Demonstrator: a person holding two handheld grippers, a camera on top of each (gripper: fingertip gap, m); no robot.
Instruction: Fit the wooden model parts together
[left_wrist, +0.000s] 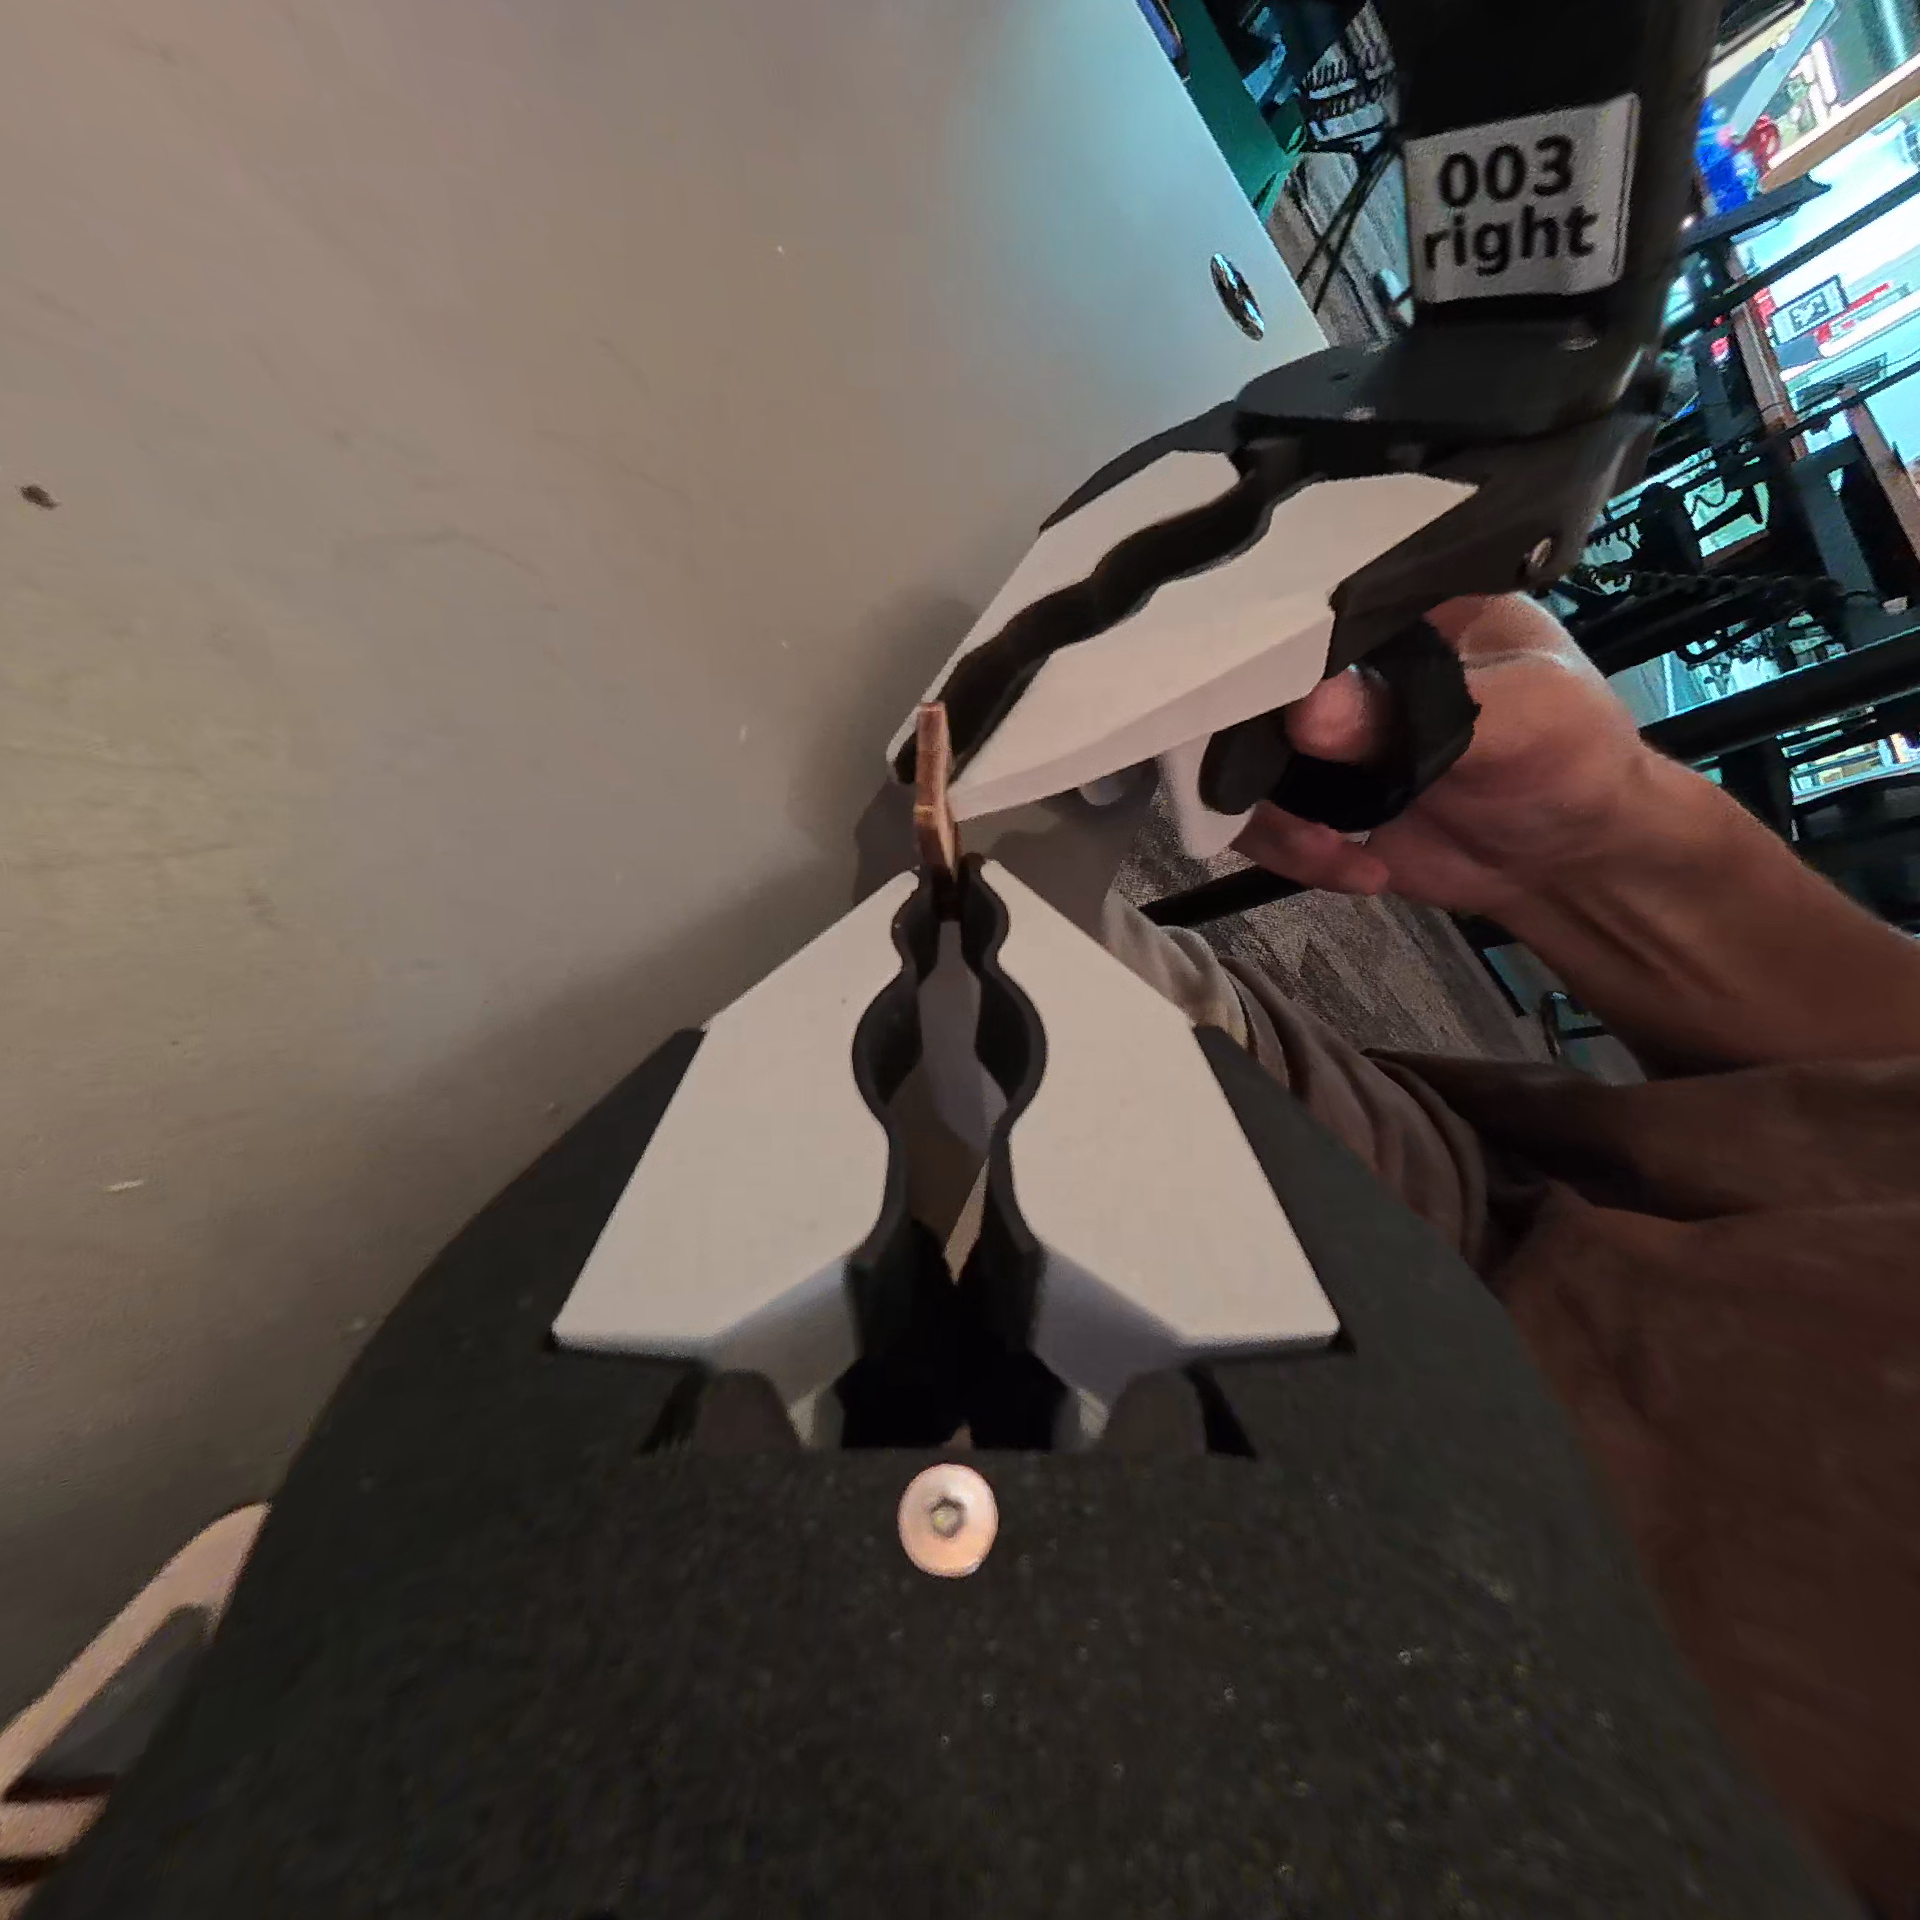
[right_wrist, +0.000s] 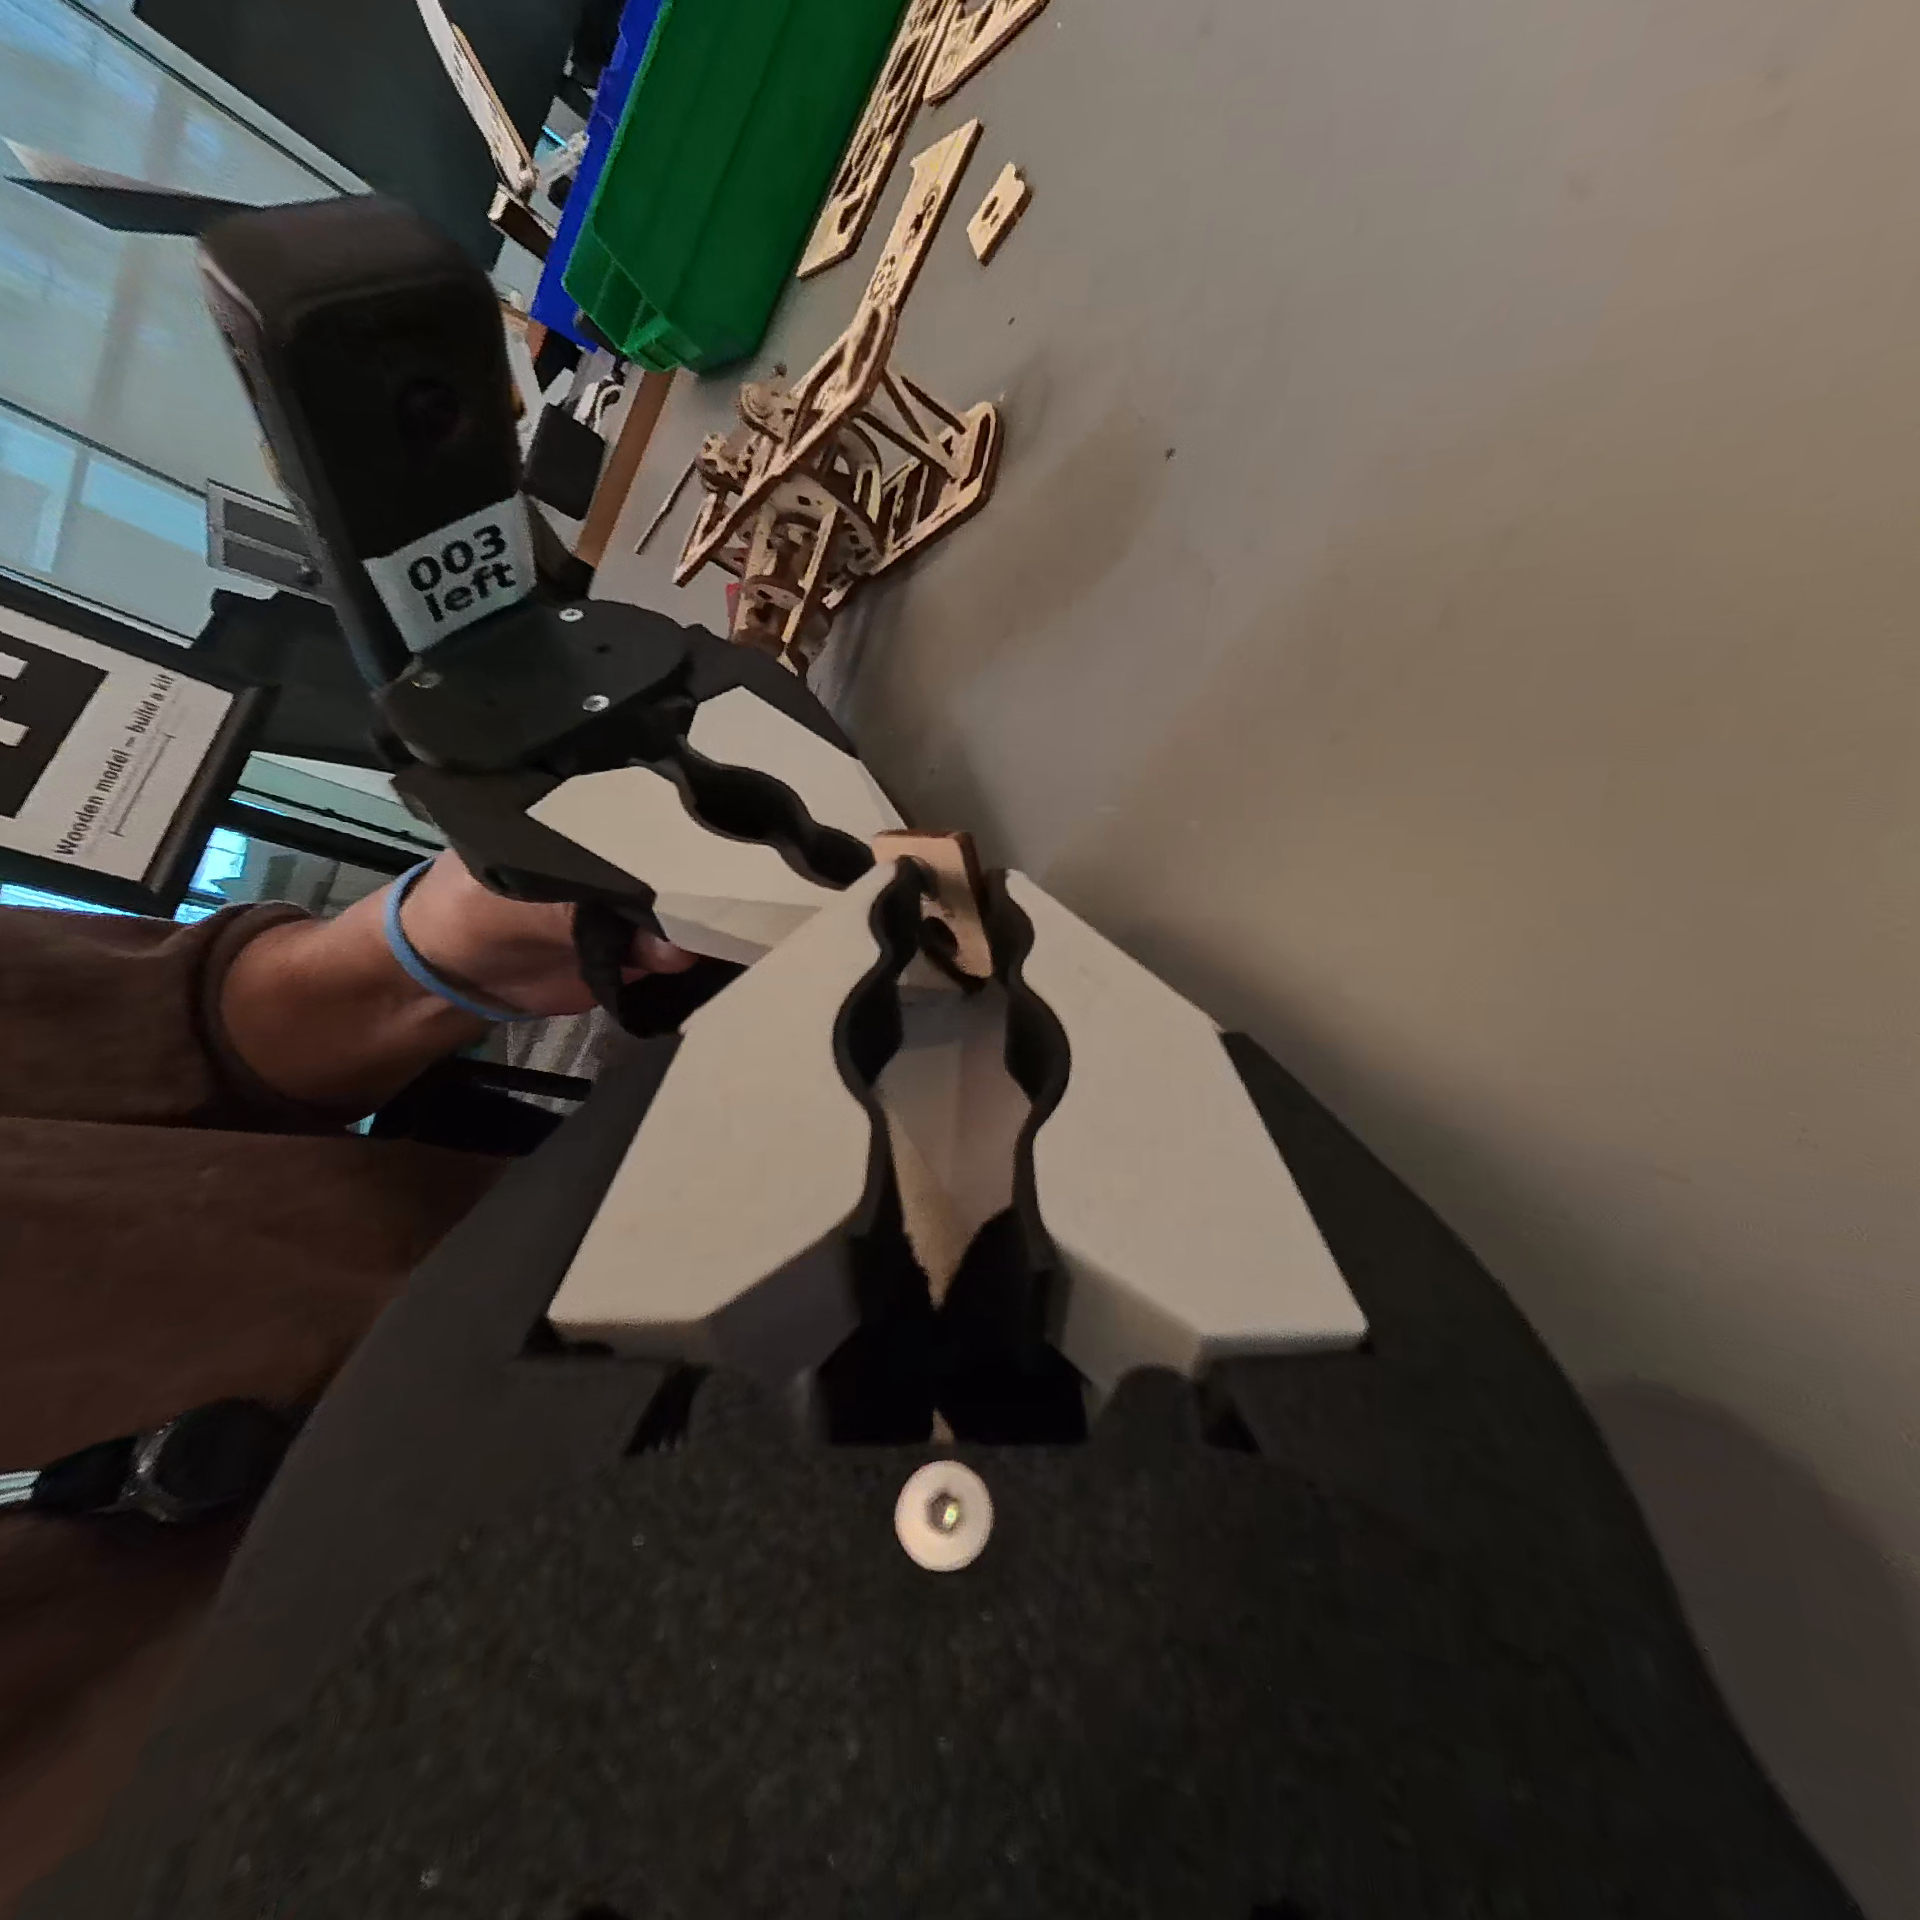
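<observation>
A small flat wooden part (left_wrist: 932, 753) is held in the air just above the grey table (left_wrist: 416, 520), between both grippers. My left gripper (left_wrist: 940, 878) is shut on its near end, which I see edge-on. My right gripper (left_wrist: 935, 788) comes in from the upper right and pinches its far end. In the right wrist view the wooden part (right_wrist: 951, 857) sits between the tips of my right gripper (right_wrist: 951, 896), and my left gripper (right_wrist: 883, 847) meets it from the left. I cannot tell whether it is one piece or two joined.
A partly built wooden model (right_wrist: 831, 488) stands farther along the table (right_wrist: 1455, 623). Beyond it lie cut-out wooden sheets (right_wrist: 883, 135) and a small loose piece (right_wrist: 1000, 213). A green bin (right_wrist: 717, 177) and a blue bin (right_wrist: 582, 260) stand at the table's far edge. My two grippers' fingertips are within a few centimetres of each other.
</observation>
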